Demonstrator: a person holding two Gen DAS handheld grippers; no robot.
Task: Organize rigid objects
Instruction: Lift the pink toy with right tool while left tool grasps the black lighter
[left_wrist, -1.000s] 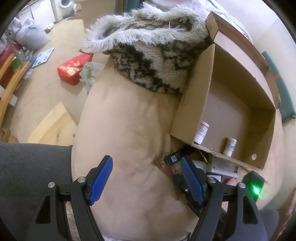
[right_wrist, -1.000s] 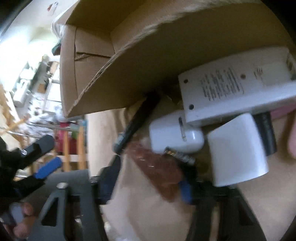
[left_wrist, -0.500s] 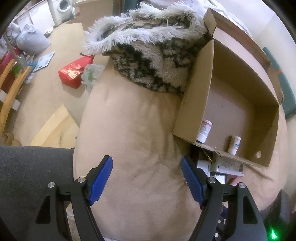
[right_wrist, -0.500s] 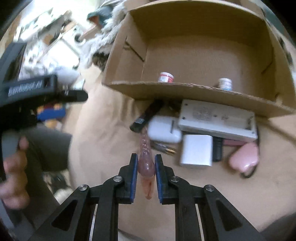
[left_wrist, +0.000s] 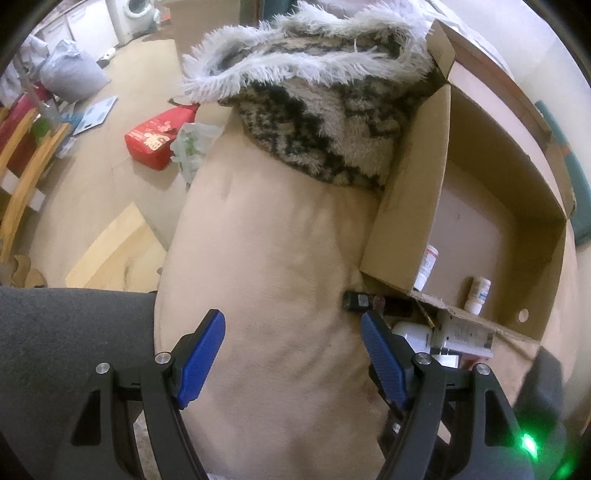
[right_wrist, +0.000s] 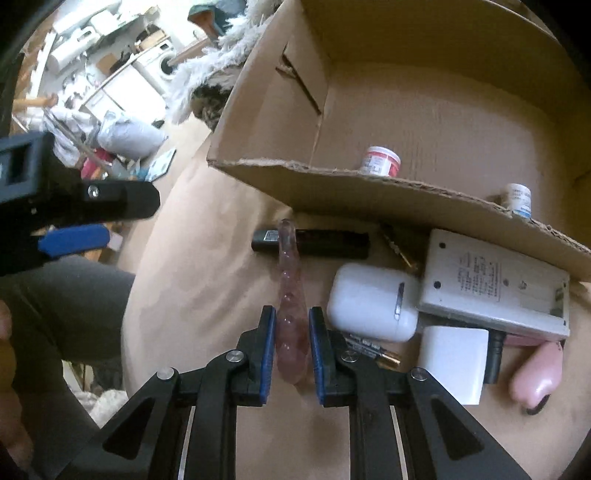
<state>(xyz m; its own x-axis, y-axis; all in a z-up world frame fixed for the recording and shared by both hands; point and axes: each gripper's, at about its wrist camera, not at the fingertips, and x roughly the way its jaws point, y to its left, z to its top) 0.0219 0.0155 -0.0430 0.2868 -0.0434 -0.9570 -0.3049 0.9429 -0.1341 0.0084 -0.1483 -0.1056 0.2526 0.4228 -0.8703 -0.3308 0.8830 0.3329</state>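
My right gripper (right_wrist: 291, 314) is shut on a pink translucent bumpy stick (right_wrist: 290, 273), held just above the beige cushion (right_wrist: 207, 295). The stick's far end points toward the open cardboard box (right_wrist: 332, 184). Inside the box stand a red-lidded bottle (right_wrist: 380, 160) and a smaller white bottle (right_wrist: 517, 199). In front of the box lie a black tube (right_wrist: 332, 242), a white earbud case (right_wrist: 369, 306), a white labelled device (right_wrist: 495, 280), a white charger block (right_wrist: 454, 365) and a pink case (right_wrist: 539, 380). My left gripper (left_wrist: 291, 325) hangs open over bare cushion (left_wrist: 280, 258), left of the box (left_wrist: 406, 221).
A furry patterned throw (left_wrist: 325, 122) lies on the cushion behind the box. On the floor to the left are a red package (left_wrist: 155, 140), a flat board (left_wrist: 114, 254) and a wooden chair (left_wrist: 22, 177). A grey trouser leg (left_wrist: 70, 332) borders the cushion's near-left edge.
The right gripper closed on the pink stick, rolled upright and rose from the cushion with it. The left gripper stayed open in place.
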